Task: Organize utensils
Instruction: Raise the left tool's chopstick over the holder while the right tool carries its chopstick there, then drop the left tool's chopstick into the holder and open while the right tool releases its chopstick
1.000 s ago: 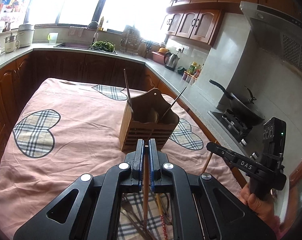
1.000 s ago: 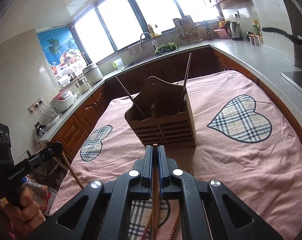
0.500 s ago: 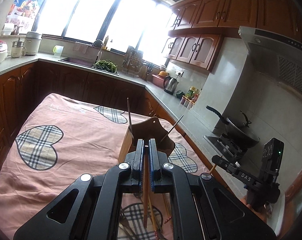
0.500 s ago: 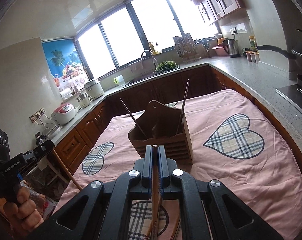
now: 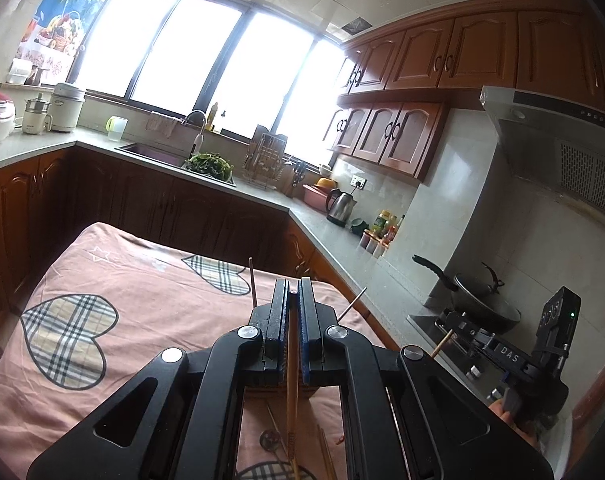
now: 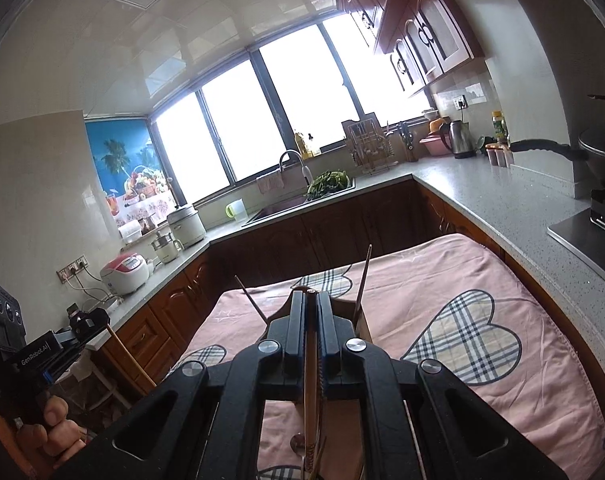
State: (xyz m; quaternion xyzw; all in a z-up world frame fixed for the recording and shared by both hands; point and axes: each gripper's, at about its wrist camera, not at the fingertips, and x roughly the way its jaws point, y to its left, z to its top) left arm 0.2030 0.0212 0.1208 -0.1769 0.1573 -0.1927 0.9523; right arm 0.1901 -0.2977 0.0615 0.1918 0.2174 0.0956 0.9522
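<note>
**Now Both Chopsticks Are Up and Heading for the Holder**

Meanwhile, in a wood-panelled kitchen, both claws have climbed off the pink heart-print cloth [image 5: 74,280] covering the table. A second ago the wooden utensil holder [image 6: 364,322] stood in plain sight ahead of each claw; now only a sliver of it peeks past the fingers, with two thin sticks [image 5: 253,282] poking up from its compartments. The left claw [image 5: 293,292] is clamped tight on a single chopstick [image 5: 291,392], its shaft running back between the pads and hanging below. The right claw [image 6: 311,295] is likewise closed hard on its own chopstick [image 6: 311,384]. A few more chopsticks [image 5: 326,454] and a spoon [image 5: 269,438] lie loose on the cloth underneath, near the table's front.

By the look of it, the pick-up is finished and the carry has begun; each stick seemingly needs tipping upright and dropping into a slot, while more utensils wait below.

Room overhead is generous. The tighter spots are the holder's tall back panel and the sticks already standing in it, which an incoming tip could knock. The stove-side worktop [image 6: 502,200] runs close along the table's far edge.
</note>
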